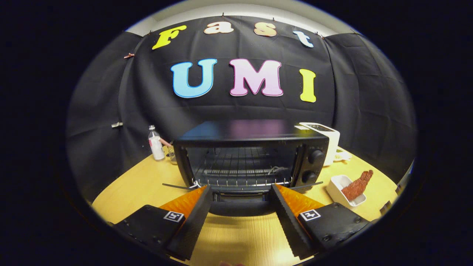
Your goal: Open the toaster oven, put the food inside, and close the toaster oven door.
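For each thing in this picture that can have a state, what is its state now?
toaster oven: door folded down open, wire rack inside bare.
food: lying in the white dish beside the oven, not yet moved.
tool: open, fingers spread on either side of the lowered door, holding nothing.
bottle: upright, left of the oven.

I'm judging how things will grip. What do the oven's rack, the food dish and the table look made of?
The wire rack inside the open black toaster oven looks like bare shiny metal. The white rectangular dish looks like glazed ceramic or plastic. The yellow table shows wood grain, maybe laminate. The gripper is open.
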`<act>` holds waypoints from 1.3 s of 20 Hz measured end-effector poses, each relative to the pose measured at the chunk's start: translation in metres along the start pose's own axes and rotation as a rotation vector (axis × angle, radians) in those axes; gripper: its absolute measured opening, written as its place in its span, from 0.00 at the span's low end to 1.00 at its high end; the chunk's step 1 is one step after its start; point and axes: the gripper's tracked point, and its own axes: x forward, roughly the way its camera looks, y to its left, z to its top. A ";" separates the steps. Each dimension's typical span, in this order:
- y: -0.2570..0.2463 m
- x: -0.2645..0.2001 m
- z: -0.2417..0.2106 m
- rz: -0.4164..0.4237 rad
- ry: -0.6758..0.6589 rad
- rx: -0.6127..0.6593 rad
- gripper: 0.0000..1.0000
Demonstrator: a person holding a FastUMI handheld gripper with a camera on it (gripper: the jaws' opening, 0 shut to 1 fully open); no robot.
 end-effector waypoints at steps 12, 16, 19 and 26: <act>0.001 -0.012 -0.089 0.005 0.159 0.035 1.00; -0.009 -0.022 -0.082 0.000 0.177 0.070 0.99; -0.056 -0.032 -0.031 -0.063 0.082 0.116 0.99; -0.198 -0.030 0.019 -0.154 -0.024 0.331 0.99</act>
